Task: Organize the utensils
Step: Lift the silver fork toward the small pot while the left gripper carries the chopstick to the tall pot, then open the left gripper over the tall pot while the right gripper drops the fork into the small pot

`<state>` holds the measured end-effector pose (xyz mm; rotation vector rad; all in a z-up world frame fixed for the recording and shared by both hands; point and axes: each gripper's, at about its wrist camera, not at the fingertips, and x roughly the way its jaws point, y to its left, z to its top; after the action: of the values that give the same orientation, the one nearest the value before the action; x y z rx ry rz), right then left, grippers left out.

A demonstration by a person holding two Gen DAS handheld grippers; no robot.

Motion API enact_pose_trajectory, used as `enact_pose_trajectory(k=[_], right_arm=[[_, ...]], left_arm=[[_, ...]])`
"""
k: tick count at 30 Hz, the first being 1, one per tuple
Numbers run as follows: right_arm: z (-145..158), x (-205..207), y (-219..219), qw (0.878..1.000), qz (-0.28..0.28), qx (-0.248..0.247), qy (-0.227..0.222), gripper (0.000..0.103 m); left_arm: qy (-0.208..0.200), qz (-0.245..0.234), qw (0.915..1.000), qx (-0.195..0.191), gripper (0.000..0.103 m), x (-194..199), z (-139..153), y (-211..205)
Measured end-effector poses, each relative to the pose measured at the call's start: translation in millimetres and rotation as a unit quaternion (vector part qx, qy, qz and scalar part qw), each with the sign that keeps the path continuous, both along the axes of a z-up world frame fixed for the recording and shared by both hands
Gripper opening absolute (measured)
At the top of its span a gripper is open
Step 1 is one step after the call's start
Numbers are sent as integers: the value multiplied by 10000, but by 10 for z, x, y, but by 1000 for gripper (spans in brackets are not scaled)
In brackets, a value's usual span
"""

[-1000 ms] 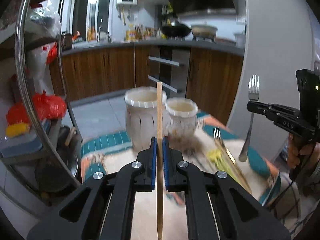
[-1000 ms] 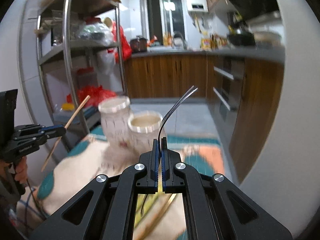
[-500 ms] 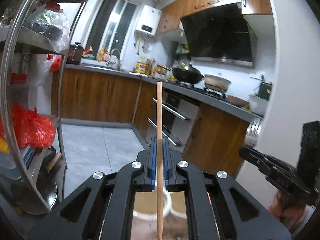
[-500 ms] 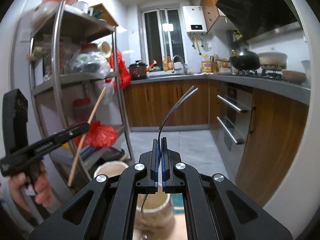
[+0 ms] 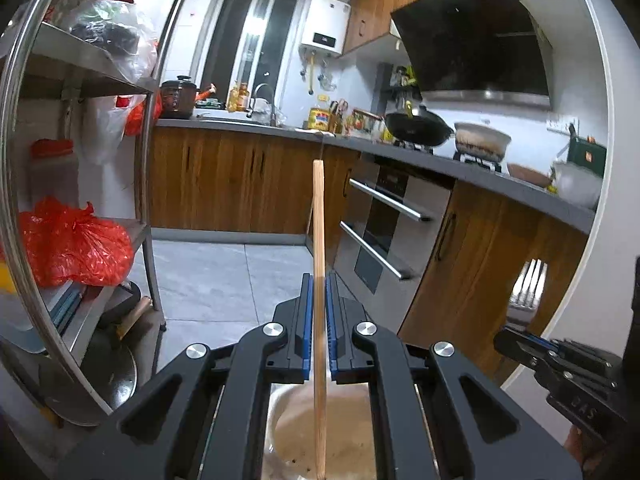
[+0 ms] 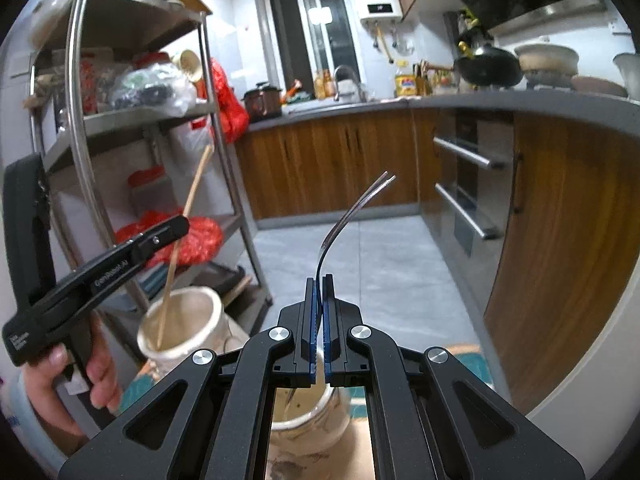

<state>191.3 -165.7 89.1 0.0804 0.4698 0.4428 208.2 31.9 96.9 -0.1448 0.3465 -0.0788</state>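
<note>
Left wrist view showed the left gripper clamped on a wooden chopstick, whose lower end dipped into a pale jar. Beside it, the right gripper was pinched shut on a fork above a second jar on a patterned cloth.

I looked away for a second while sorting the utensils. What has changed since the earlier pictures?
Both claws moved from short of the two jars to above them. The left claw now holds its chopstick with the lower end inside the taller jar; the right claw holds its fork over the shorter jar. Both grips stayed shut; the jars stayed put.
</note>
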Motion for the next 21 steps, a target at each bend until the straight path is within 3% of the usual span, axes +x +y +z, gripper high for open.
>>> enact_pose_trajectory(k=[7, 14, 17, 19, 20, 21], right_arm=[[-214, 63, 22, 9992, 58, 4, 398, 4], [-289, 95, 39, 9974, 53, 8, 715, 6], [-256, 54, 33, 9978, -7, -12, 667, 19], [-225, 21, 2, 9979, -17, 84, 644, 35], [-205, -7, -20, 9981, -31, 110, 613, 37], [-193, -31, -29, 9982, -43, 111, 590, 39]], left_arm=[[402, -118, 9987, 302, 6, -27, -143, -26], [590, -182, 9976, 312, 7, -90, -202, 14], [617, -158, 9974, 327, 10, -133, -178, 13], [635, -128, 9974, 305, 24, -180, -154, 33], [631, -113, 9975, 293, 33, -206, -143, 43], [610, -112, 9977, 272, 35, -238, -130, 51]])
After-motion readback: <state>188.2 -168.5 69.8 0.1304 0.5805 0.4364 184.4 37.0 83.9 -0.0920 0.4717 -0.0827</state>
